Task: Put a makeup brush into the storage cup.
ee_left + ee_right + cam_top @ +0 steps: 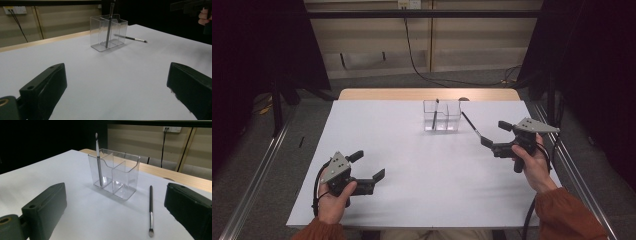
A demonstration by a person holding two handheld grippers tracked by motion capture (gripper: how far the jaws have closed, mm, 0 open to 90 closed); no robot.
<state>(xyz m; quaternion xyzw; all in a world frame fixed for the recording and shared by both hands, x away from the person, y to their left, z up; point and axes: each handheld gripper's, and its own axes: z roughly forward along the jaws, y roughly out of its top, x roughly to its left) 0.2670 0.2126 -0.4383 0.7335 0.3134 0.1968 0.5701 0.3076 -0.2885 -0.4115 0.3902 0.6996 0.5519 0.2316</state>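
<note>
Right gripper view shows our right gripper (112,220) wide open and empty, so we should close squarely on the loose brush (151,205) lying just beside the clear holder (122,180), where another brush (98,162) already stands.

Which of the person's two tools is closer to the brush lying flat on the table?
The right tool. It sits just beside the lying brush, jaws open toward it. The left tool is far off, at the table's near left corner, also open.
</note>
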